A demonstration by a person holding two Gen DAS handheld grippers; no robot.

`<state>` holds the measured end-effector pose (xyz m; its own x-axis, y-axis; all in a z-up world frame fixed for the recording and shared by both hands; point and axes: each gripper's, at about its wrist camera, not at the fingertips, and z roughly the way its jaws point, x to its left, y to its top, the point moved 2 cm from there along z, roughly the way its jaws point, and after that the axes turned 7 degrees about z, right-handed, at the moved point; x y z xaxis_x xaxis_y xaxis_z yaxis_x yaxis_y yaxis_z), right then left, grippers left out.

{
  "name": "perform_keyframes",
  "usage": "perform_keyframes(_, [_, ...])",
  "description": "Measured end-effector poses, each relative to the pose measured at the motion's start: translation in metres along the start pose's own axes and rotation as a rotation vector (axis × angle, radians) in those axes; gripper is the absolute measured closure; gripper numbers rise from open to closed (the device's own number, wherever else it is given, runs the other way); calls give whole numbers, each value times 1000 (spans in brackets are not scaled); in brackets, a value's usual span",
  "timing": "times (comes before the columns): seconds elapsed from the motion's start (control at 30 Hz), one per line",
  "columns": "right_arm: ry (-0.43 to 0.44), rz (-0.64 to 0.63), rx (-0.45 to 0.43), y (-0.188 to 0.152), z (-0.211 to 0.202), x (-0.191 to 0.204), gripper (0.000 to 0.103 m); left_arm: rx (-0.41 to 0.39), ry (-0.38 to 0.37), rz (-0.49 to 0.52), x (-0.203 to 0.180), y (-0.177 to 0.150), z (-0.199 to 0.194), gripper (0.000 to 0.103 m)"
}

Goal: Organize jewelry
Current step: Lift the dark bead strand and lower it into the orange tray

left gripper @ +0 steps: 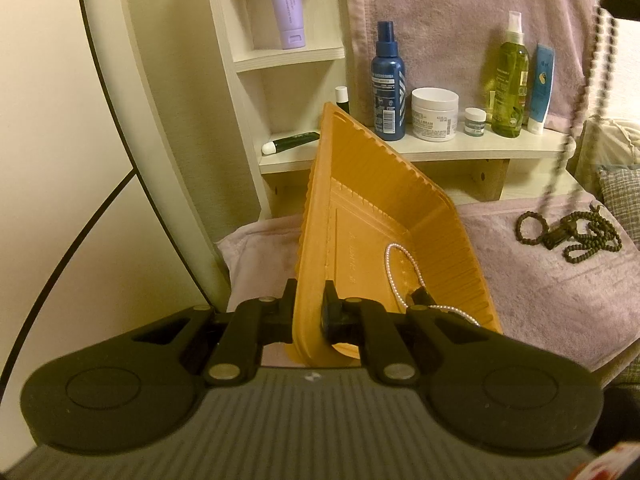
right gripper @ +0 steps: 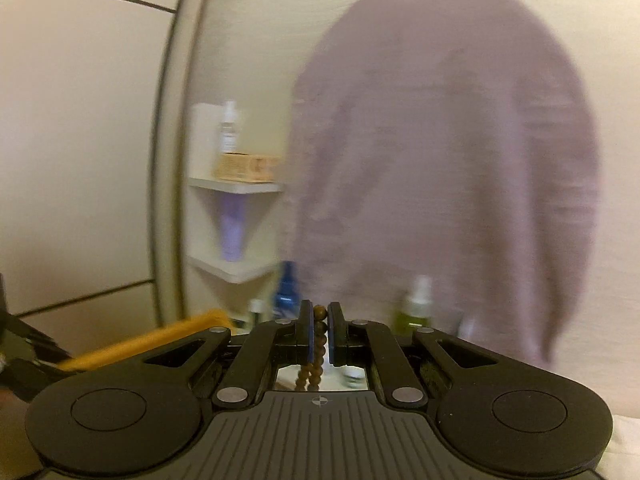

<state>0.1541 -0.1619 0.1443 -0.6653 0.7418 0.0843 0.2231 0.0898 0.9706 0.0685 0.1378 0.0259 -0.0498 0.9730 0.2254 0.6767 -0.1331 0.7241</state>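
My left gripper is shut on the near rim of an orange plastic tray, which is tilted up on its edge. A white pearl strand lies inside the tray and hangs over its near edge. My right gripper is shut on a brown bead necklace, whose beads run down between the pads. In the left wrist view that necklace hangs blurred at the far right, its lower end piled with a dark clasp on the towel. The tray's edge shows at the left of the right wrist view.
A lilac towel covers the surface and another hangs behind the shelf. The shelf holds a blue spray bottle, a white jar, a green bottle and a blue tube. A purple tube stands higher up.
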Motion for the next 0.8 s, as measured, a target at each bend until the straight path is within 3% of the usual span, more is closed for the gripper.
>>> perform_keyframes(0.33, [170,-38,129,-14,75,60,97,-2,-5,-7,1,0,-1,94])
perform_keyframes(0.57, [160,-54,186,-31,121,76,97,-6,-10,-9,3,0,-1,94])
perform_keyframes(0.8, [207,-32,351,-55,152,74,97,-5,-11,-16,3,-1,-1,94])
